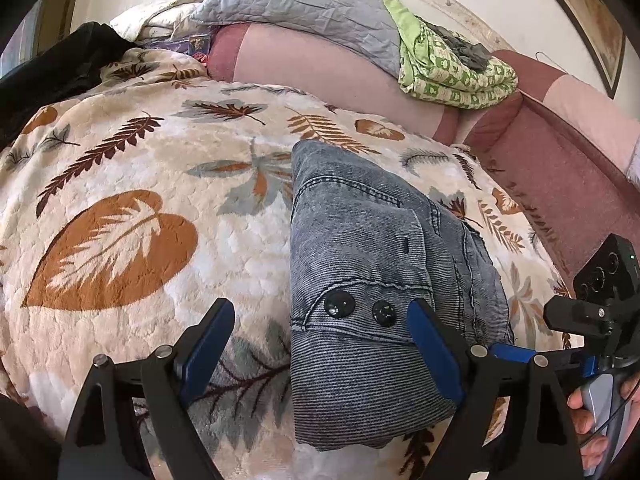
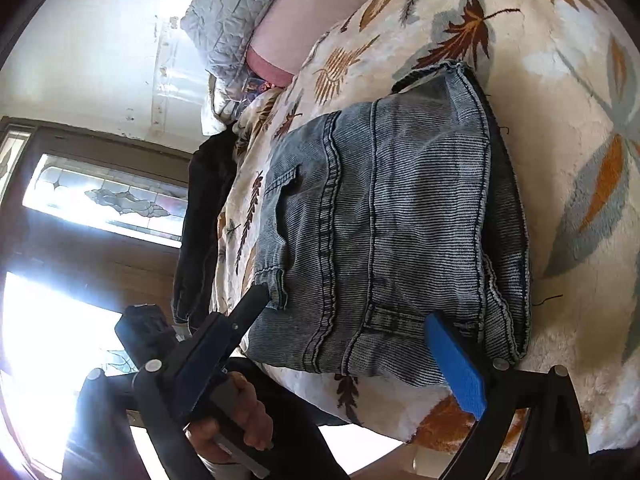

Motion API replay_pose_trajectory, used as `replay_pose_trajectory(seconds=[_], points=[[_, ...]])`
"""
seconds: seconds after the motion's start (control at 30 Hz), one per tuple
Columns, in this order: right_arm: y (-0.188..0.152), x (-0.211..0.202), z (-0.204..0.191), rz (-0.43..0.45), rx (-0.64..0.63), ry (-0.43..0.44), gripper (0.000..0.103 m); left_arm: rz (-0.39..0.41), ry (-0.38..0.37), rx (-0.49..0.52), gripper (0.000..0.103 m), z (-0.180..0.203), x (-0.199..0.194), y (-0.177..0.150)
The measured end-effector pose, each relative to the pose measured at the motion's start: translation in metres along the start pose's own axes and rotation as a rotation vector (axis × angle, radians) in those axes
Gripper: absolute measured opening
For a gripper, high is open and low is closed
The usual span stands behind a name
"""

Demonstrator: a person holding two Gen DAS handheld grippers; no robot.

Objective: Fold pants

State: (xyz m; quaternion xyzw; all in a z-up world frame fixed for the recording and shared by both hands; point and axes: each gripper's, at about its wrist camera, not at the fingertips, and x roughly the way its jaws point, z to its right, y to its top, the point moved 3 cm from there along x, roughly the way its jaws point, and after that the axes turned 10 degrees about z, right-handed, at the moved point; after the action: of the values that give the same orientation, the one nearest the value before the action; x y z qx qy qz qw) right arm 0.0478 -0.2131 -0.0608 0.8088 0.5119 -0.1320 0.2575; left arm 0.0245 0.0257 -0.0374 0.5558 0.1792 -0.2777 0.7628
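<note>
A: Basically the pants (image 1: 384, 280) are lying folded into a compact stack on the leaf blanket (image 1: 120, 200); folding is looking about done.

B: Grippers?

A: Left gripper (image 1: 320, 344) is sitting with jaws apart, stack at its 1 o'clock. Right gripper (image 2: 356, 344) is gaping wide, nothing clamped, stack at 12 o'clock.

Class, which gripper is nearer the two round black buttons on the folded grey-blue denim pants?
Left. The left gripper hangs open right at the buttons, which lie inside its span. The right gripper stands open at another edge of the pants, where no buttons show.
</note>
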Motion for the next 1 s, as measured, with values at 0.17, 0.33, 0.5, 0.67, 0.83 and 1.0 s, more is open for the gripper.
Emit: replay_pose_trajectory(seconds=[0.17, 0.33, 0.5, 0.67, 0.83, 1.0], points=[[-0.004, -0.001, -0.004, 0.014, -0.015, -0.009, 0.102, -0.001, -0.002, 0.003, 0.088, 0.0, 0.0, 0.0], [-0.007, -0.001, -0.01, 0.011, -0.063, -0.039, 0.103, -0.002, -0.006, 0.0, 0.088, 0.0, 0.0, 0.0], [-0.01, -0.003, -0.012, 0.008, -0.103, -0.023, 0.102, -0.004, -0.009, 0.001, 0.088, 0.002, 0.001, 0.001], [-0.007, -0.006, -0.007, 0.0, -0.084, 0.004, 0.103, -0.006, -0.006, 0.004, 0.088, 0.002, 0.002, 0.0], [0.002, -0.025, -0.016, 0.019, -0.115, 0.043, 0.103, -0.005, -0.001, 0.006, 0.088, 0.001, 0.003, -0.001], [0.024, -0.053, -0.016, 0.103, -0.139, 0.042, 0.102, -0.001, 0.004, 0.005, 0.088, 0.0, 0.004, -0.001]])
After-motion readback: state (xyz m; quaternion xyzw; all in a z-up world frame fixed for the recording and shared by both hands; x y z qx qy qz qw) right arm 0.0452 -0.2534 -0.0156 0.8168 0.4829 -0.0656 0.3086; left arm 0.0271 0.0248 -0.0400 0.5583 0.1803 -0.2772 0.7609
